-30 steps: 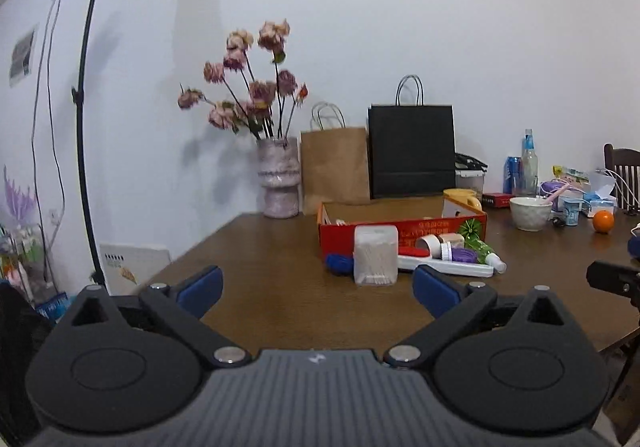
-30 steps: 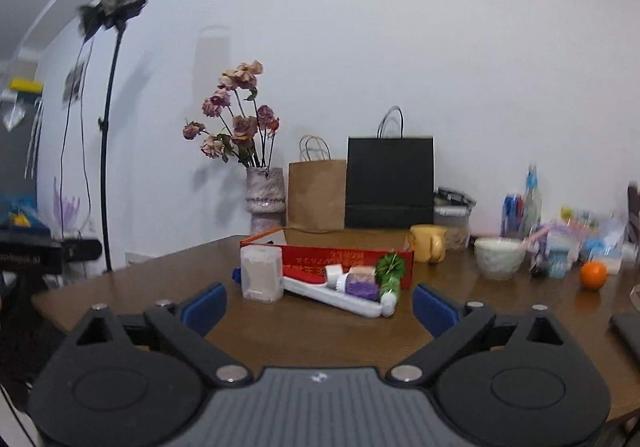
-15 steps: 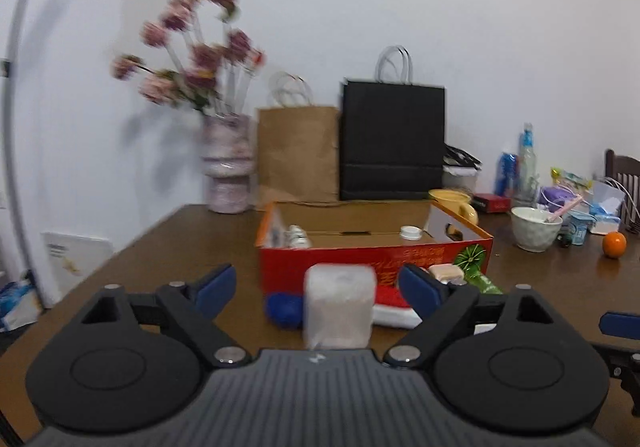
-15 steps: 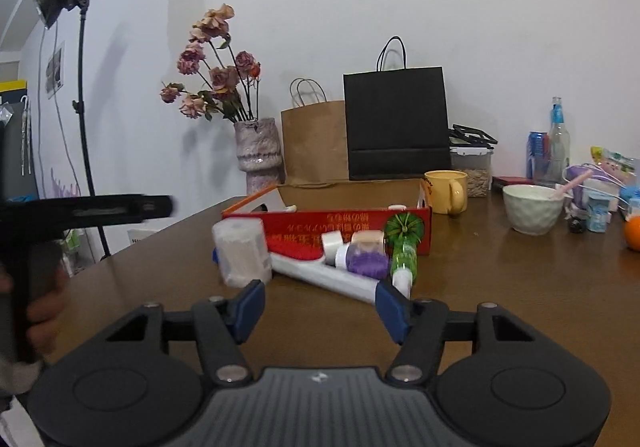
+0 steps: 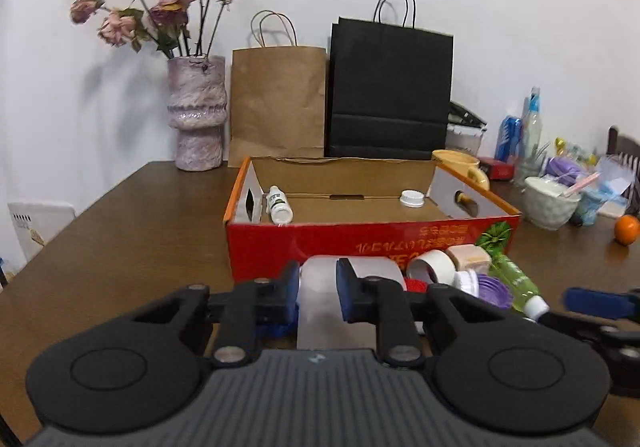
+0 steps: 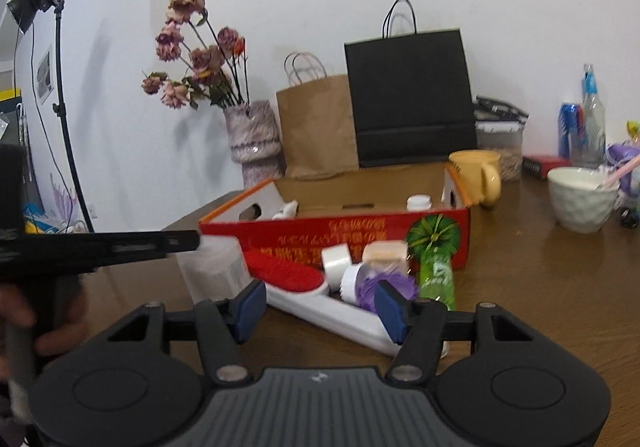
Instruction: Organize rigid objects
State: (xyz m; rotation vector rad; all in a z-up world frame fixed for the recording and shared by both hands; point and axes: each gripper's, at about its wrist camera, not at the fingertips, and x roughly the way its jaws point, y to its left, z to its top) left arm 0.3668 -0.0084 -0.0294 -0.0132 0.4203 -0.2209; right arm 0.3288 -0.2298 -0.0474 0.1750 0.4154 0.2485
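A translucent white plastic box of cotton swabs (image 5: 320, 287) stands upright on the brown wooden table (image 5: 140, 239), just in front of the red cardboard box (image 5: 360, 243) at its left end. It is pinched at its upper part by the left gripper (image 5: 318, 289), whose jaws are narrowed onto its sides; contact looks made, though the pads partly hide it. The box is judged light, stiff and smooth-walled, so some slip is possible; the flat side walls, taken high as now, look like the right place for a hold.

Beside it to the right lie a white lint brush with a red pad (image 6: 304, 287), a white tape roll (image 6: 336, 257), a purple ribbed cap (image 6: 384, 285) and a green plastic bottle (image 6: 438, 279), all crowded and touching. The right gripper (image 6: 320, 309) is held wide open low over the brush handle, nothing between its jaws. The brush is judged rigid and light, best taken across the handle.

Inside the red box a small white bottle (image 5: 279, 204) and a white cap (image 5: 412, 199) are seen.
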